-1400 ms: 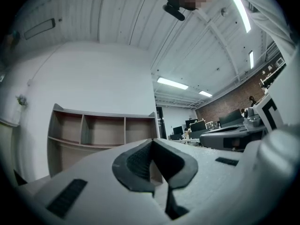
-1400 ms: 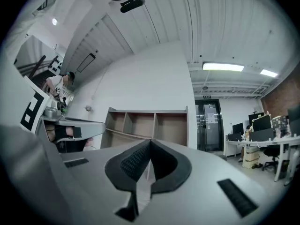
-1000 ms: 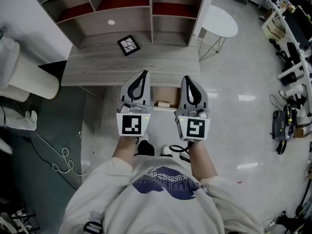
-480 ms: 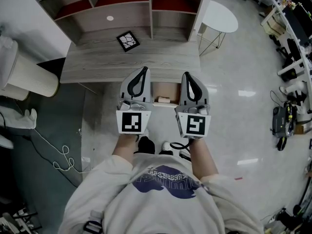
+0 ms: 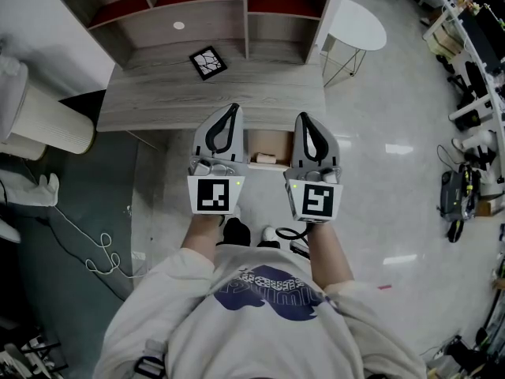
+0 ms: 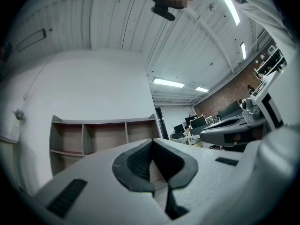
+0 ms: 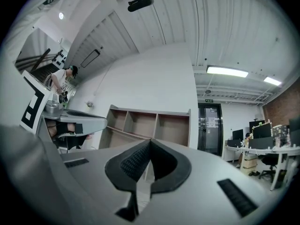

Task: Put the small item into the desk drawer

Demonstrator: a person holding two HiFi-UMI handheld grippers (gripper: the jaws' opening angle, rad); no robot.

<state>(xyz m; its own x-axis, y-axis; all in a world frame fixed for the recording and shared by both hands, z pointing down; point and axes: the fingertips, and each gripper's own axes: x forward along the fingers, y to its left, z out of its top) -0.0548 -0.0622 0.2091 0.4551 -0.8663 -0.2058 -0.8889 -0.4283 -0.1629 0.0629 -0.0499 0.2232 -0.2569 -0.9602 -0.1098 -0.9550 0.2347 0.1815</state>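
In the head view the wooden desk has an open drawer under its front edge, and a small beige item lies inside it. My left gripper and right gripper hover side by side over the drawer's front, one on each side of it. Both are shut with nothing between their jaws. The left gripper view shows my left gripper with its tips together, pointing up at the shelf unit. The right gripper view shows the same for my right gripper. A small black-framed square lies on the desktop.
A shelf unit stands at the back of the desk. A white round side table is to the right and a white ribbed cylinder to the left. Cables lie on the dark floor mat. Racks with equipment line the far right.
The desk and drawer sit slightly higher in the head view. Both grippers stay shut and side by side over the drawer.
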